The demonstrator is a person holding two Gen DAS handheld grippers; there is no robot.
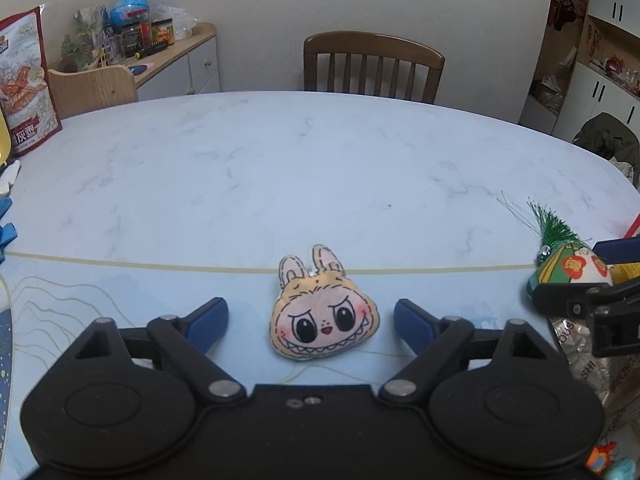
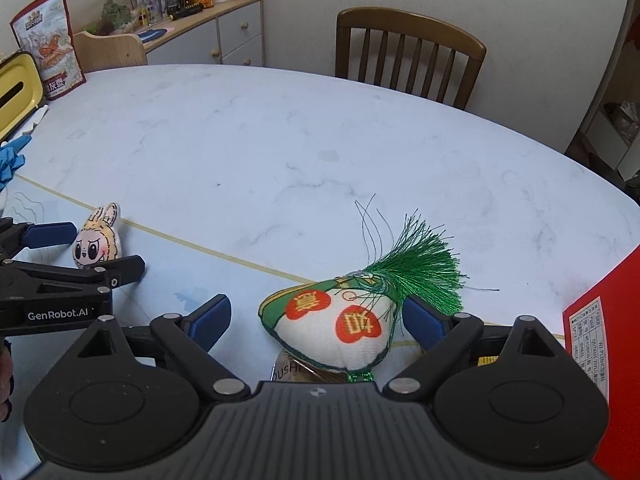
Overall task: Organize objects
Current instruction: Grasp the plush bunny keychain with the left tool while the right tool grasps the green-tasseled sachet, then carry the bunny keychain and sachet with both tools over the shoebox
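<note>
Left tongs [image 1: 311, 322] spread around bunny plush [image 1: 323, 322], right tongs [image 2: 317, 322] spread, sachet [image 2: 334, 330] between, perhaps touching.

The left tool [image 1: 311, 322] stands wide open around a rabbit-faced plush toy [image 1: 323, 314] lying face up on the pale worktop [image 1: 280, 168], neither blue pad touching it. At the right edge sits a green-tasselled sachet [image 1: 568, 260].

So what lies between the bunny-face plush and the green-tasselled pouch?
In the right wrist view, only bare table with a thin tan line crossing it separates the bunny-face plush from the green-tasselled pouch; the left claw flanks the plush.
</note>
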